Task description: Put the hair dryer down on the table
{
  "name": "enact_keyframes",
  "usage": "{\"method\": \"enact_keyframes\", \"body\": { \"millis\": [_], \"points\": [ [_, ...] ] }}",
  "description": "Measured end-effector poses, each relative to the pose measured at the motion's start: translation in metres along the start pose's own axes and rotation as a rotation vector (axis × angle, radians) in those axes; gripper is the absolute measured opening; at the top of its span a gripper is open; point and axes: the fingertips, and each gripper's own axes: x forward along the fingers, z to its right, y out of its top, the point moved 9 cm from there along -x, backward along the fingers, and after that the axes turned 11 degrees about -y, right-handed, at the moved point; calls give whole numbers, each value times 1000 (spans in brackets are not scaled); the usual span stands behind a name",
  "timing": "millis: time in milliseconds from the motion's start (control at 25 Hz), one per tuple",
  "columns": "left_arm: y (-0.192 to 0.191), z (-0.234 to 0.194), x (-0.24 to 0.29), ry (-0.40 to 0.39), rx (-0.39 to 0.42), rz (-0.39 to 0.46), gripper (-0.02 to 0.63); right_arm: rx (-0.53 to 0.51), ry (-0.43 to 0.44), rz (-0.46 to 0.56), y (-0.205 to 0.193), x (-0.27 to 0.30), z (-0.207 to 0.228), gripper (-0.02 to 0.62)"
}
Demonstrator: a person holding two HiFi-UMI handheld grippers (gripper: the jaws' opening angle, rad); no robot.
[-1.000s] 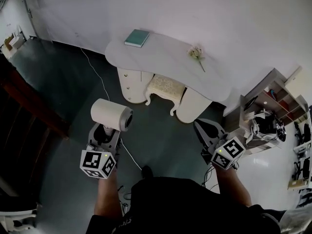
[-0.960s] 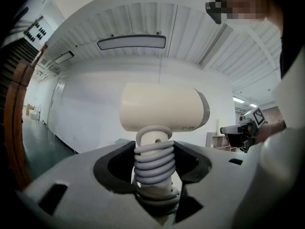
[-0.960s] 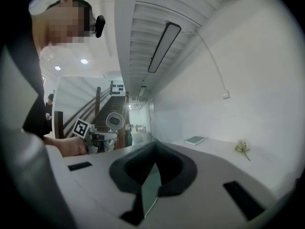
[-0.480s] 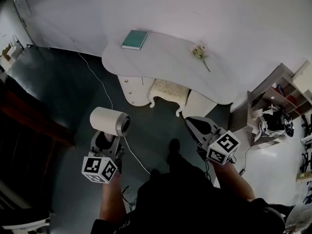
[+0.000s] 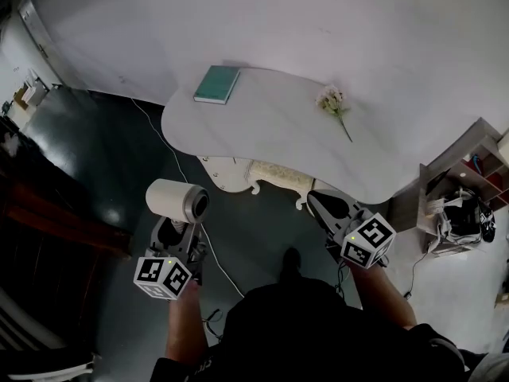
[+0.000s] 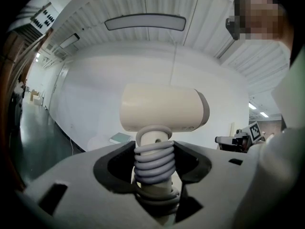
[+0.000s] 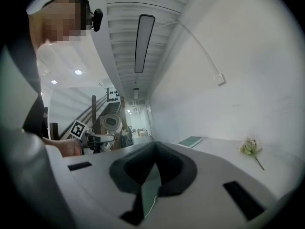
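**Q:** What lies ahead?

**A:** A white worktop [image 5: 270, 130], with a stool [image 5: 278, 178] tucked beneath it. A green book [image 5: 217, 83] lies at its back left edge and a flower sprig [image 5: 335, 103] toward the right.

**Q:** And the hair dryer [image 5: 176, 200]?

**A:** It is over the dark floor [image 5: 103, 157], short of the worktop's front edge. The left tool [image 5: 176, 233] is clamped on its cord-wrapped handle. The right tool [image 5: 326, 207] is closed and empty. The worktop sits nearer than a second ago.

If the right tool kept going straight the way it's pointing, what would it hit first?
Probably the near edge of the white table; nothing shows in between, though depth is unclear.
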Motion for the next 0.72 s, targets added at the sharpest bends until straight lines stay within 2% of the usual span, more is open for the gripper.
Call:
{"method": "enact_keyframes", "body": {
  "millis": [160, 400, 720],
  "points": [
    [12, -1, 57, 19, 16, -11, 233, 20, 21, -5, 8, 29, 55, 6],
    [16, 0, 119, 38, 13, -28, 235, -5, 56, -20, 15, 61, 109, 6],
    [17, -15, 164, 27, -2, -44, 233, 0, 82, -38, 22, 100, 139, 6]
  ]
}}
